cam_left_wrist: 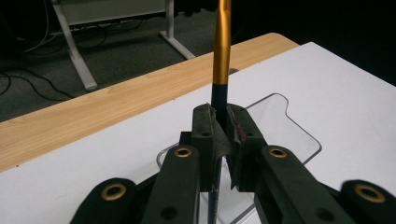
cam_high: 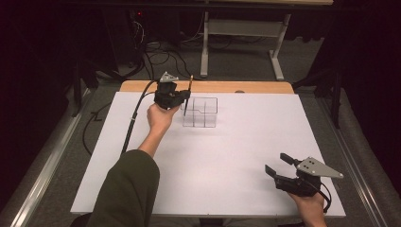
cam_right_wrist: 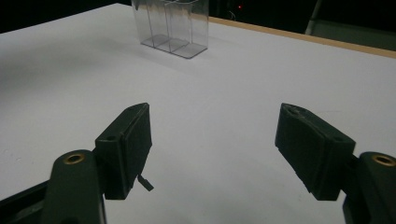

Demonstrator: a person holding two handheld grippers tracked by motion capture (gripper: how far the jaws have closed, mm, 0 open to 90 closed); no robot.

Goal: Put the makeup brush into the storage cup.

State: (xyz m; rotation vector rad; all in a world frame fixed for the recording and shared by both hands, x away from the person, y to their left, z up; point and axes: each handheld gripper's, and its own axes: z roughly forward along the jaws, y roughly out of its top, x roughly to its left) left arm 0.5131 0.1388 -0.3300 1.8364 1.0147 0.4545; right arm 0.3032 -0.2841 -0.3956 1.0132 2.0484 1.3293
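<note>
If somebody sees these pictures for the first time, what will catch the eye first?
Probably the gold-and-dark pen, standing upright in the shut left gripper at the far side of the white table, right over the clear plastic organizer. Next, the right gripper, open and empty, near the table's near right corner.

place: a lab or recording room | signs: dark curtains (cam_high: pixel 28 56) are hanging around | black cables (cam_high: pixel 156 56) are lying on grey carpet (cam_high: pixel 236 66) | a white sheet (cam_high: pixel 236 151) is covering a wooden table (cam_high: pixel 213 86) | a metal desk frame (cam_high: pixel 241 33) is standing behind
</note>
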